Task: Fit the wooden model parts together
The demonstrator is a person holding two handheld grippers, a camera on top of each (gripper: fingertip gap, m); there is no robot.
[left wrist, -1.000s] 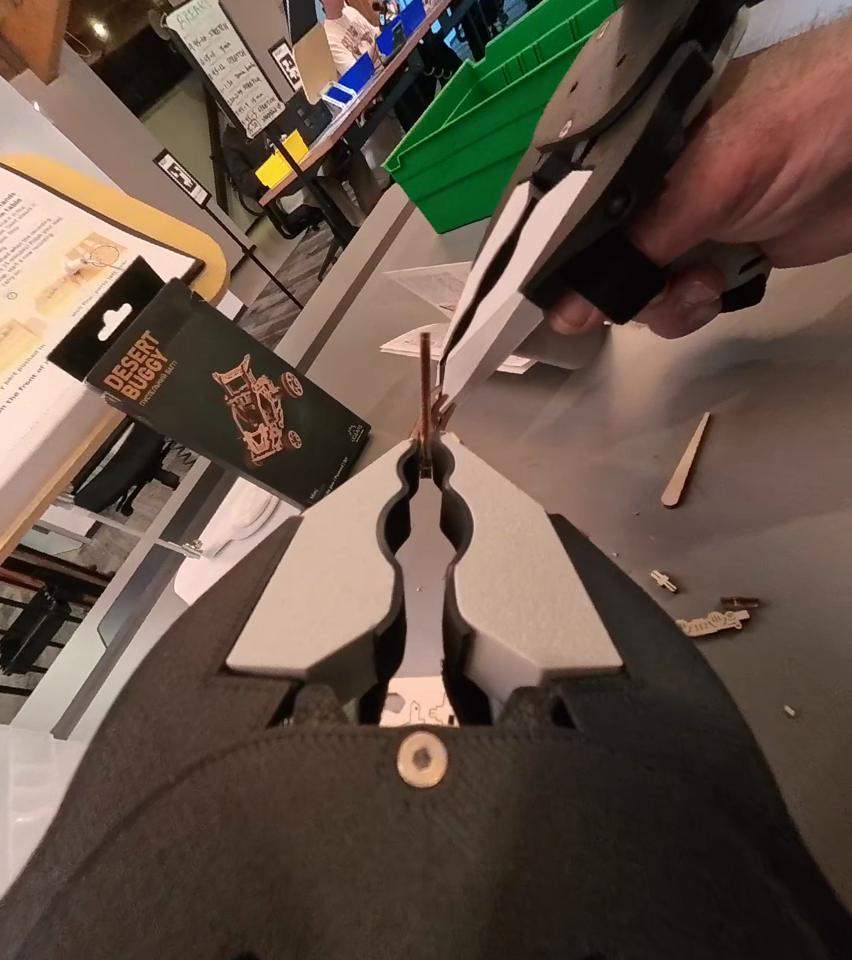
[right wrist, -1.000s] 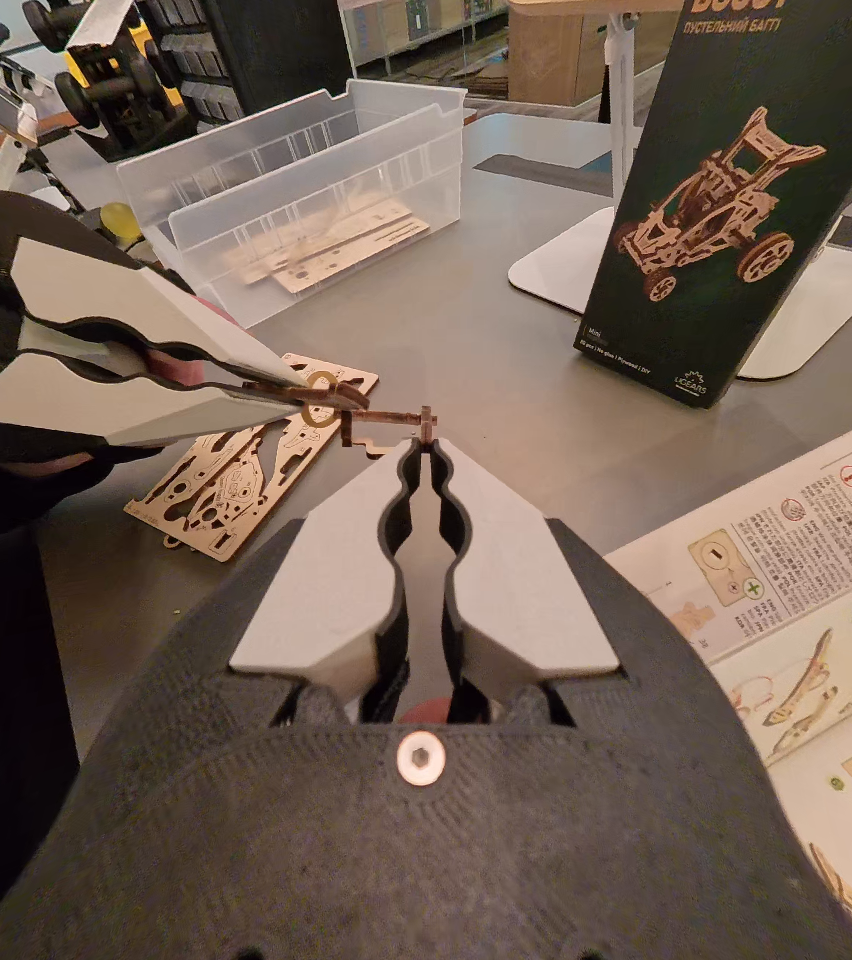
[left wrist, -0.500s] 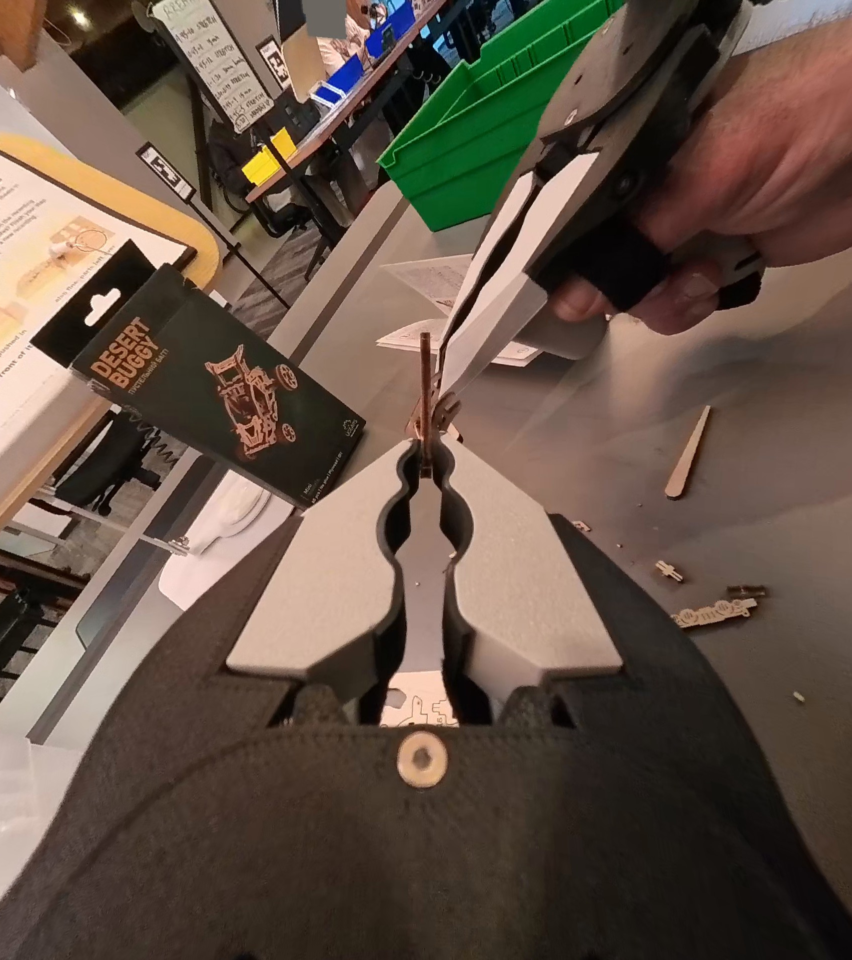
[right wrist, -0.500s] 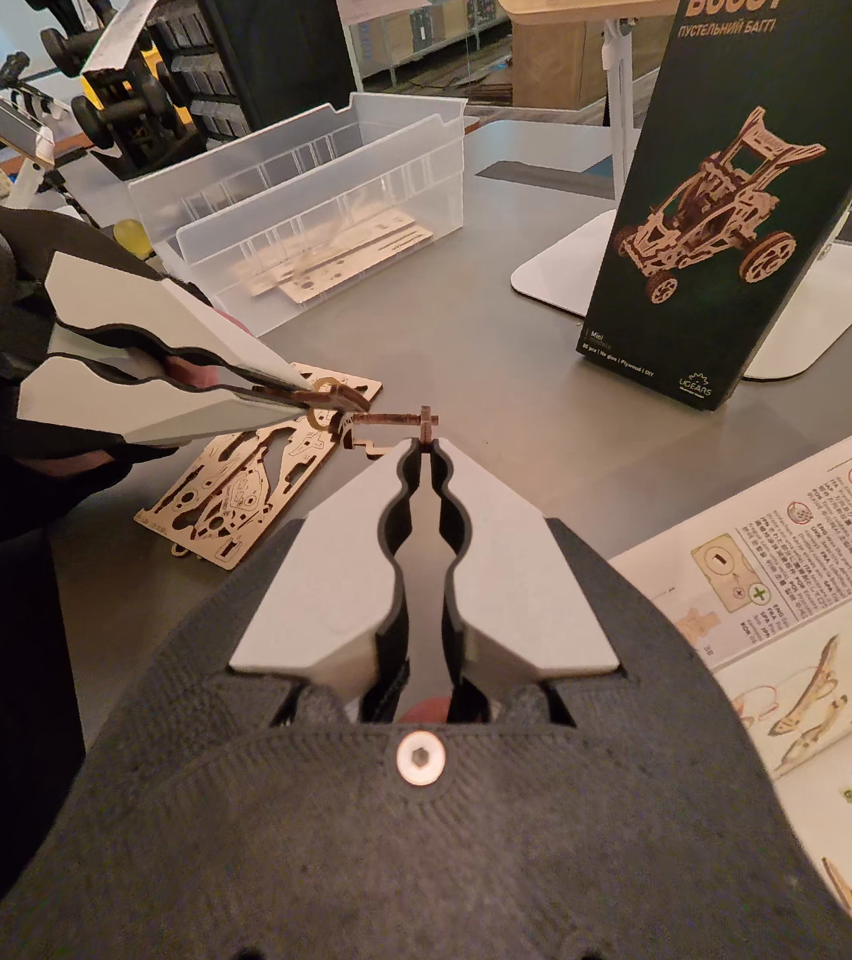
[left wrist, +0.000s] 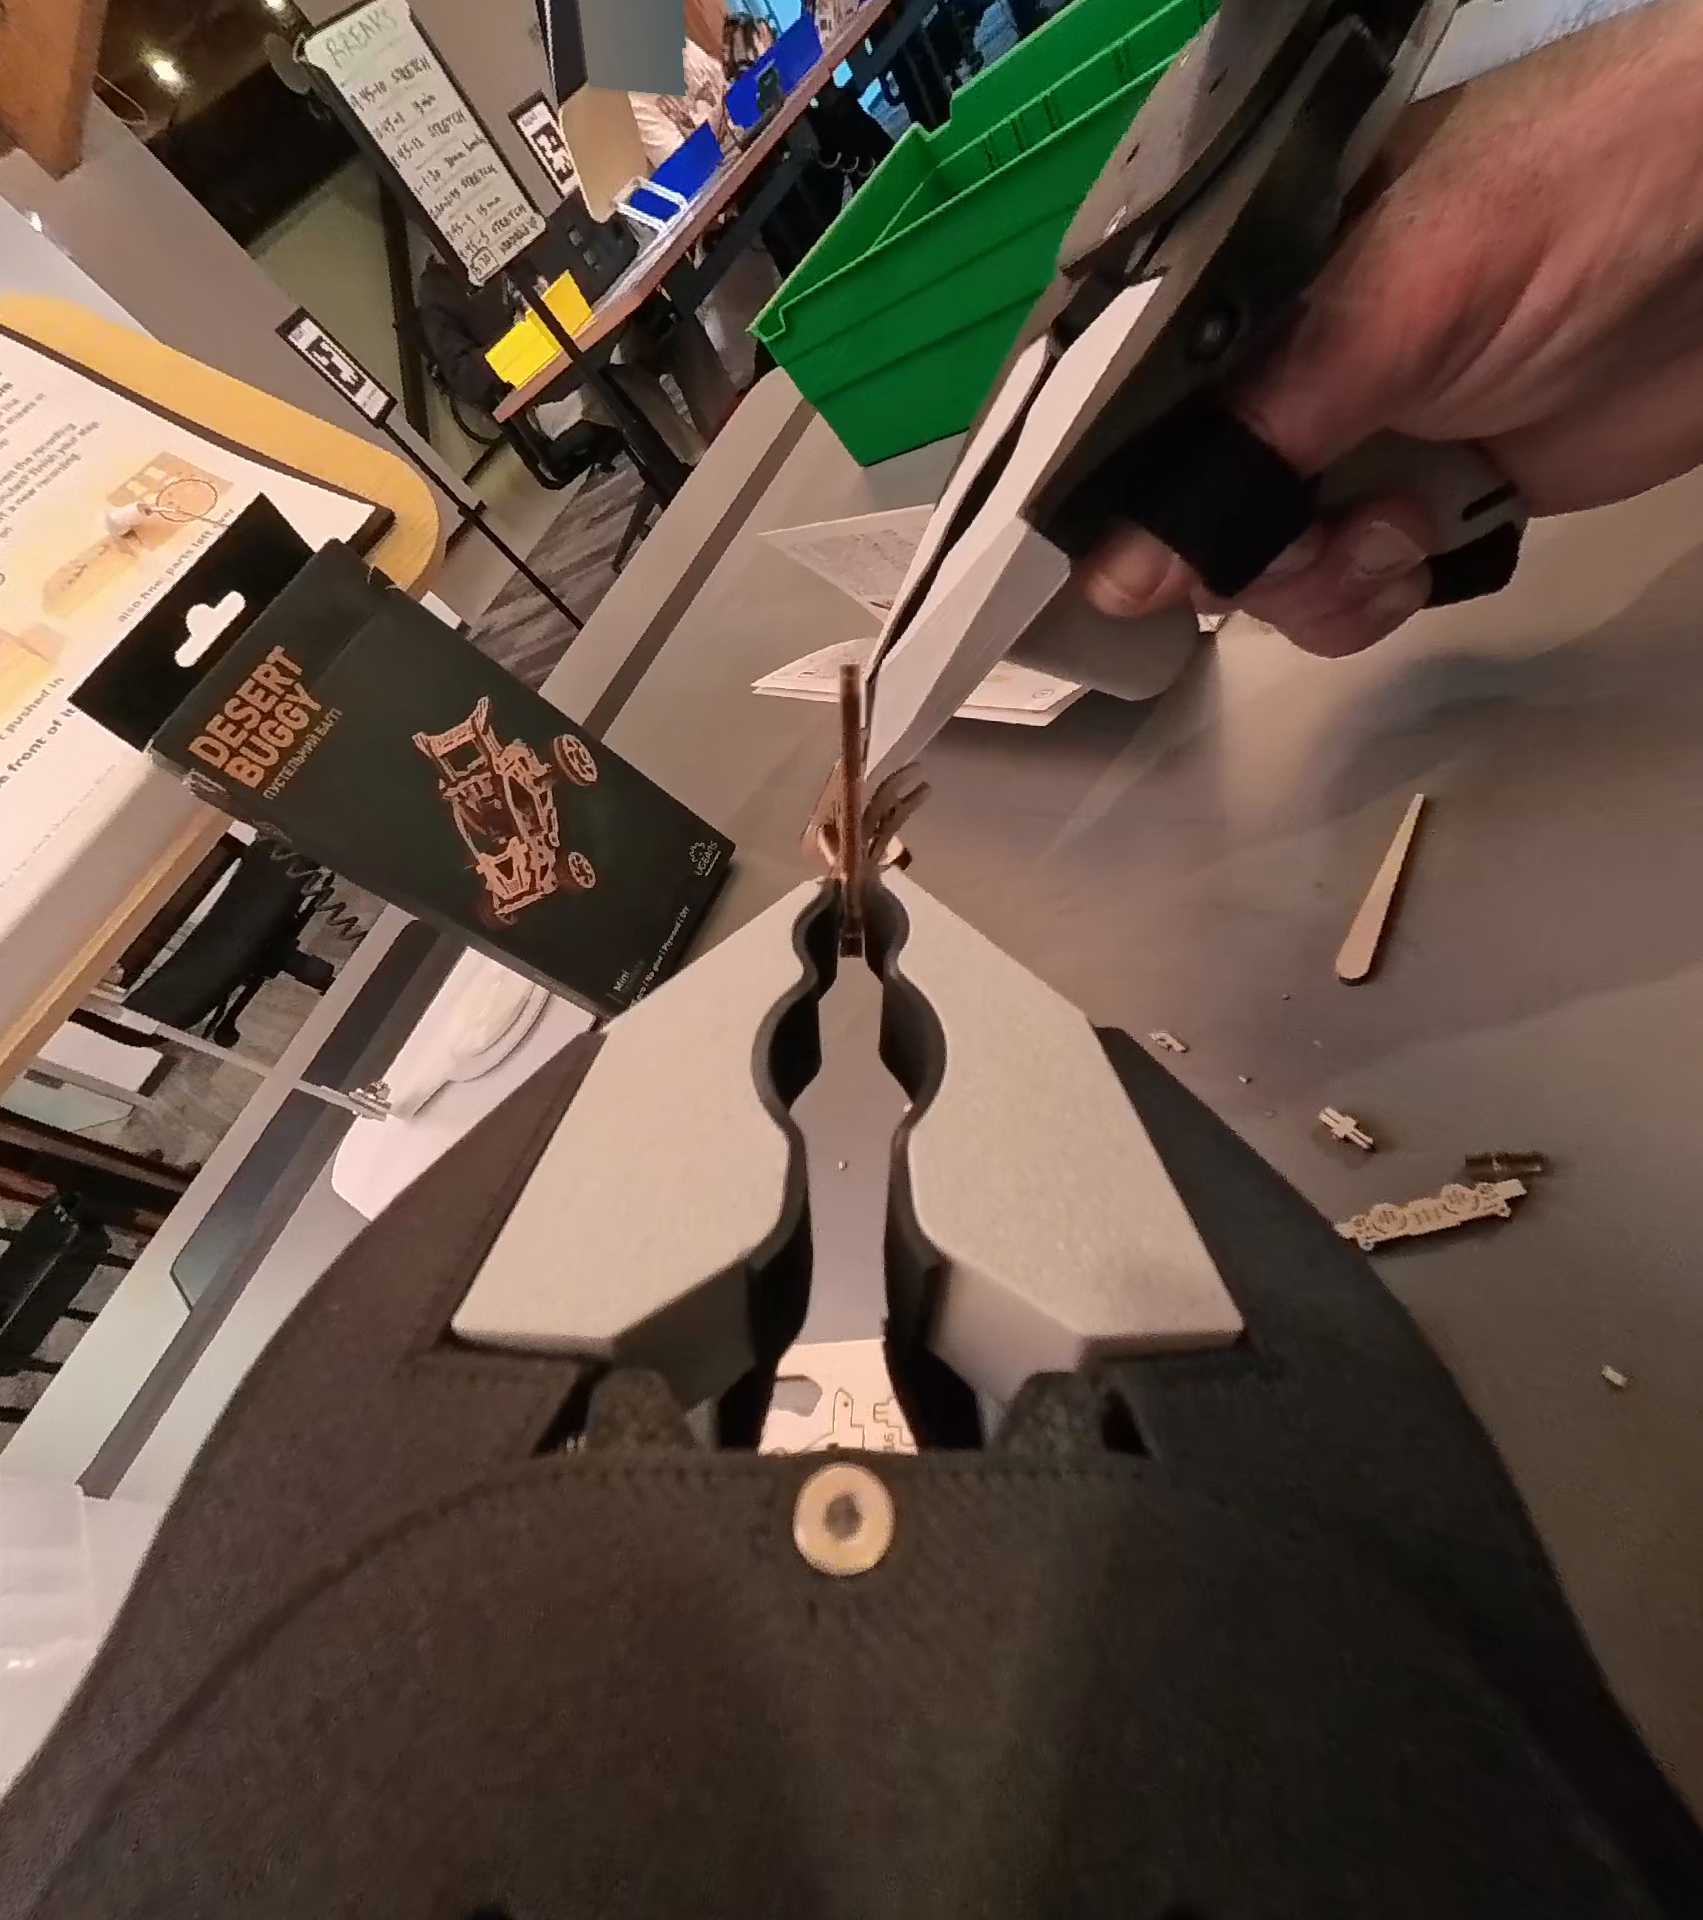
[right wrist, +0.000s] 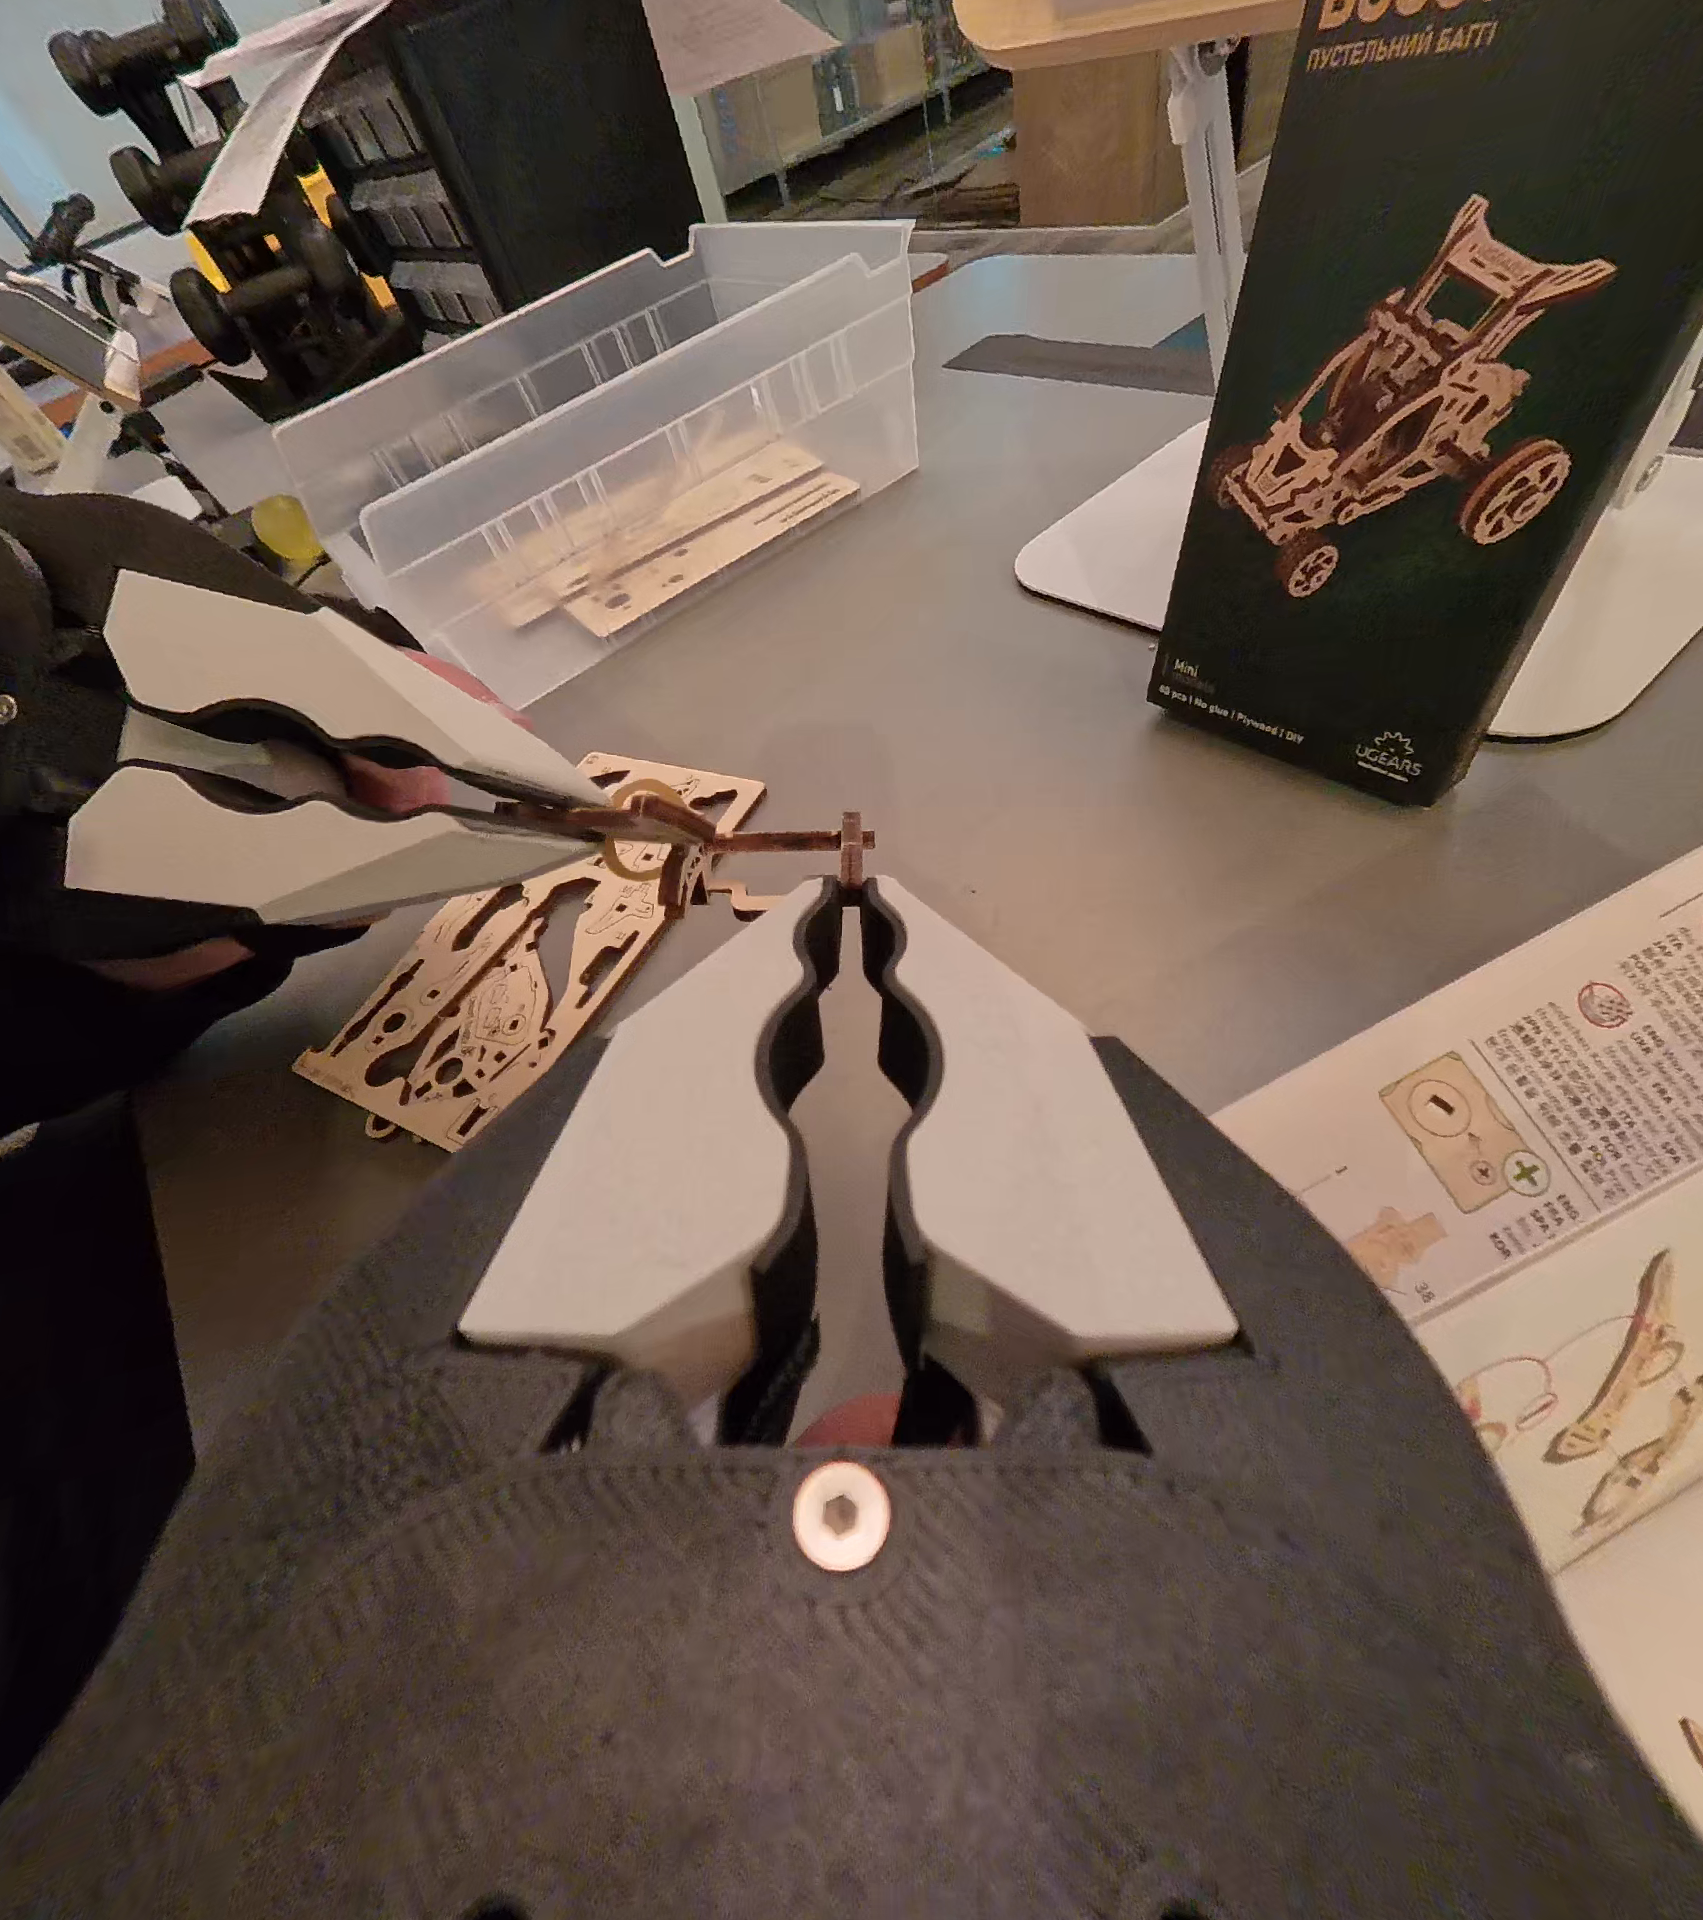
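Both held above the grey table (right wrist: 1086, 831), tip to tip. Left gripper (left wrist: 852, 904) clamped narrow on the edge of a flat brown wooden model part (left wrist: 851, 790), pads pressed against both faces, seen from the side in the right wrist view (right wrist: 608, 826). Right gripper (right wrist: 852, 888) pinched nearly closed on a small wooden cross-shaped peg (right wrist: 852, 844) at the far end of that part's thin arm. Below the left gripper, flat on the table, a punched-out plywood parts sheet (right wrist: 473, 1008); beyond, a clear plastic bin (right wrist: 618, 436), upright dark model box (right wrist: 1449, 416), open instruction booklet (right wrist: 1605, 1143). Small loose wooden pieces (left wrist: 1439, 1210) and a wooden stick (left wrist: 1382, 894) to the right.
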